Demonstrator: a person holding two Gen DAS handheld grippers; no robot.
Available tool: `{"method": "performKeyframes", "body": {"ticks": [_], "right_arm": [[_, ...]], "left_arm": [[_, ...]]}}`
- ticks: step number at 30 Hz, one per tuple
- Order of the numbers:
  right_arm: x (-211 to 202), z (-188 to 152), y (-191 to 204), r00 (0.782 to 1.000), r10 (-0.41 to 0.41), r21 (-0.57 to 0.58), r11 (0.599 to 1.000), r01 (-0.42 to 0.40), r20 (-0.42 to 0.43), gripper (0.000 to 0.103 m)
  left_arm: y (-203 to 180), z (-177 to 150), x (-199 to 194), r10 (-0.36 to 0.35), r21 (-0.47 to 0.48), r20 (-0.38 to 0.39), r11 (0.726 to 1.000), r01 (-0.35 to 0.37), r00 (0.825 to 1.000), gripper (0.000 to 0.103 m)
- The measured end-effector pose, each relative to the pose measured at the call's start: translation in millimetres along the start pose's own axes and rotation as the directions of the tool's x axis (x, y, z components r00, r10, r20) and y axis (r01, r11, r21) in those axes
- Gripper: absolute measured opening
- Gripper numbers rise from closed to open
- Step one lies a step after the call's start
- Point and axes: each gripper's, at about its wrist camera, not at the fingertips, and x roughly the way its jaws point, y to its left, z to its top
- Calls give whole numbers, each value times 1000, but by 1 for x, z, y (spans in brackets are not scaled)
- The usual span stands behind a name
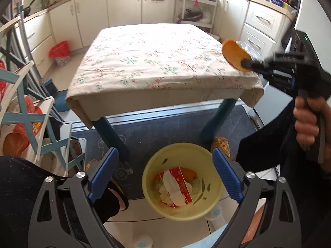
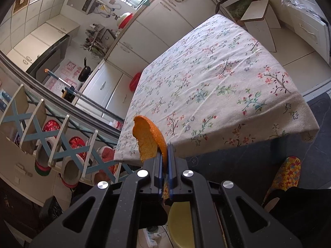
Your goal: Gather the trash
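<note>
My right gripper point(image 2: 164, 155) is shut on a piece of orange peel point(image 2: 149, 139), held in the air beside the table's near corner; it also shows in the left wrist view point(image 1: 235, 55) at the right gripper's tip point(image 1: 247, 63). My left gripper point(image 1: 165, 173) is open and empty, hovering over a yellow trash bin point(image 1: 182, 183) on the floor. The bin holds white tissue, a red and white wrapper and an orange scrap. The bin's rim point(image 2: 182, 223) shows below the right gripper.
A low table with a floral cloth point(image 1: 157, 62) stands ahead on blue legs, over a dark mat point(image 1: 165, 124). A white and blue folding rack point(image 1: 24, 119) is at the left. Kitchen cabinets point(image 1: 124, 4) line the back. A red-lined bin point(image 1: 60, 53) stands far left.
</note>
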Motion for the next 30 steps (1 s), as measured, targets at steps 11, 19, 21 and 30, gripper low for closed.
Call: {"method": "performKeyframes", "body": {"ticks": [11,19,21,30], "right_arm": [[37,-54,28,966,-133,-208,974,86,-223,5],[63,-79,31,901,-238,-309,943,125,-362,8],[69,-85,32,880,-266,-340,931,129,-395,11],[71,-90,35,870,-317,-396,905,157,-378,48]], "left_arm": [[14,3,-9,33,-75,66,997,-28,997,95],[17,4,-13,40,-98,86,995,-32,995,95],[18,4,-14,41,-100,89,995,-32,995,95],[17,4,-17,44,-105,103,994,-33,994,95]]}}
